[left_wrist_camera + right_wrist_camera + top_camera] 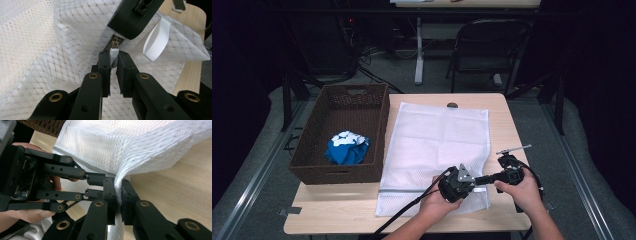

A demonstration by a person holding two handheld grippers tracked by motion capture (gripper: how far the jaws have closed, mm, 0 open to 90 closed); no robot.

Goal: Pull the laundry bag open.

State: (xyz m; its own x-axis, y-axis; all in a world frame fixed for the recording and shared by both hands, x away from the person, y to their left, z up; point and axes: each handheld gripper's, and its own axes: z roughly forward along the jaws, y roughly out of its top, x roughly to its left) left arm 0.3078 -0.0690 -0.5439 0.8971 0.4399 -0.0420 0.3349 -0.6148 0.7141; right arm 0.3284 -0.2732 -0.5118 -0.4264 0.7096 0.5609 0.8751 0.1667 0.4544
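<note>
A white mesh laundry bag (437, 140) lies flat on the wooden table (504, 120), its zipper along the near edge. My left gripper (477, 182) points right at the bag's near right corner. In the left gripper view the left gripper (114, 57) is shut on the pale zipper pull (114, 52). My right gripper (486, 178) faces it from the right. In the right gripper view the right gripper (118, 186) is shut on a pinched fold of the mesh bag (140, 147), right beside the left gripper (101, 185). A white strap loop (156, 37) hangs off that corner.
A brown woven basket (312, 150) stands at the table's left with a blue and white cloth (347, 147) inside. A thin metal tool (513, 149) lies near the right edge. A small dark knob (452, 105) sits at the far edge; a folding chair (489, 45) stands beyond.
</note>
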